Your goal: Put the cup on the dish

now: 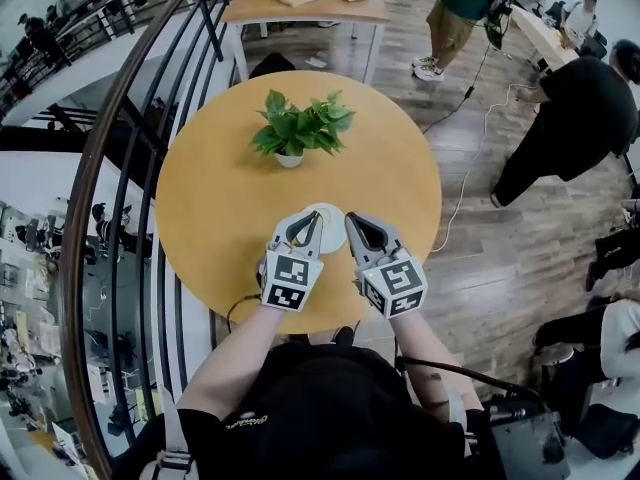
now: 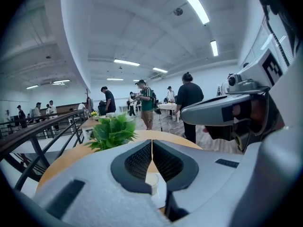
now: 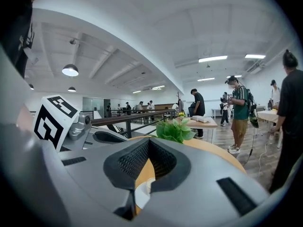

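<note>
Left gripper [image 2: 152,143] has its jaws pressed together with nothing in them, same deal for the right gripper [image 3: 148,141]. They hang side by side above the near part of the round table [image 1: 205,198]. Cup [image 2: 151,181] sits on the white dish [image 2: 162,194] just below them, plant [image 1: 298,128] further back

Wood-plank floor [image 1: 480,268] is seen under a round wooden table [image 1: 200,198]; black railing [image 1: 68,268] is set at left; white ceiling [image 2: 142,32] is lit by strip lights [image 2: 191,4].
</note>
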